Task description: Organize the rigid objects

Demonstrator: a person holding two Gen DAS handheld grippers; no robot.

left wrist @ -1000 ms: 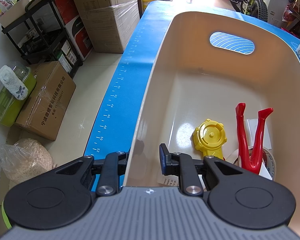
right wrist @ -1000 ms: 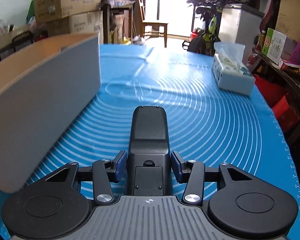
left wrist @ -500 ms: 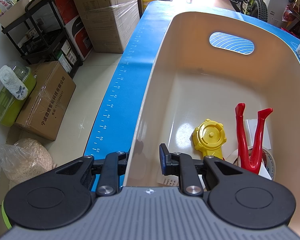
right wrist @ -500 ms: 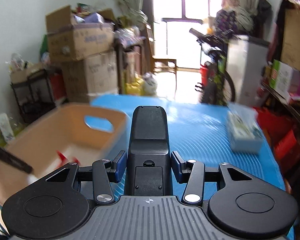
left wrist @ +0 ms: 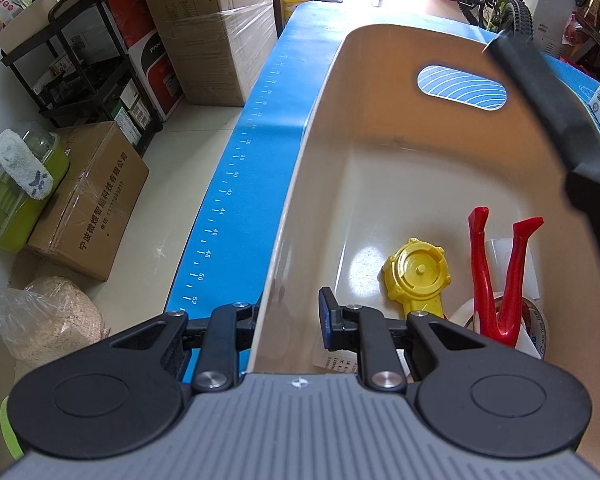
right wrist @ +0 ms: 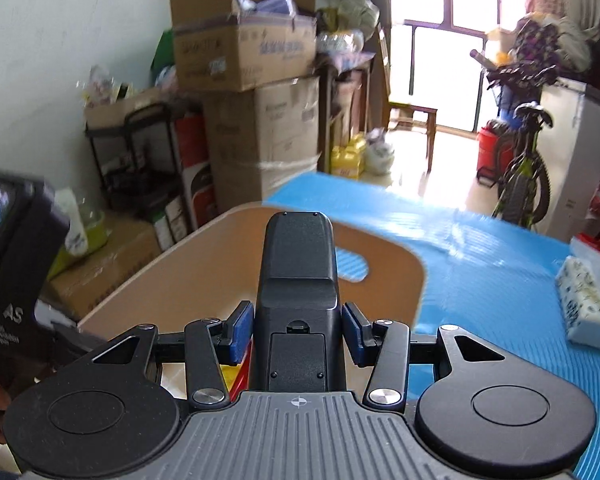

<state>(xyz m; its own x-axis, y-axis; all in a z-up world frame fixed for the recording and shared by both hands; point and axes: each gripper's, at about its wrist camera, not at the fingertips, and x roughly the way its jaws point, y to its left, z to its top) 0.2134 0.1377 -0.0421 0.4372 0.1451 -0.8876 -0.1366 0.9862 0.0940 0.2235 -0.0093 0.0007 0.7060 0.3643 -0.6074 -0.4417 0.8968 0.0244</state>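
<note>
A beige plastic bin (left wrist: 380, 160) stands on the blue mat (left wrist: 236, 200). My left gripper (left wrist: 286, 320) is clamped on its near left wall, one finger outside and one pad inside. At the bin's bottom lie a yellow round cap (left wrist: 416, 272), a red two-legged clip (left wrist: 496, 280) and a roll of tape (left wrist: 532, 328). My right gripper (right wrist: 296, 332) is shut on a black remote control (right wrist: 298, 264), held in the air over the bin (right wrist: 220, 256). In the left wrist view, that remote (left wrist: 540, 92) comes in blurred from the upper right.
A tissue pack (right wrist: 584, 300) lies on the mat (right wrist: 480, 248) to the right of the bin. The left gripper's body (right wrist: 12, 272) fills the left edge of the right wrist view. Cardboard boxes (left wrist: 88, 200), a black rack (left wrist: 84, 80) and a bicycle (right wrist: 520, 176) surround the table.
My right gripper has lifted the remote off the mat and swung it left, over the bin, where it now enters the left wrist view. The left gripper has stayed still.
</note>
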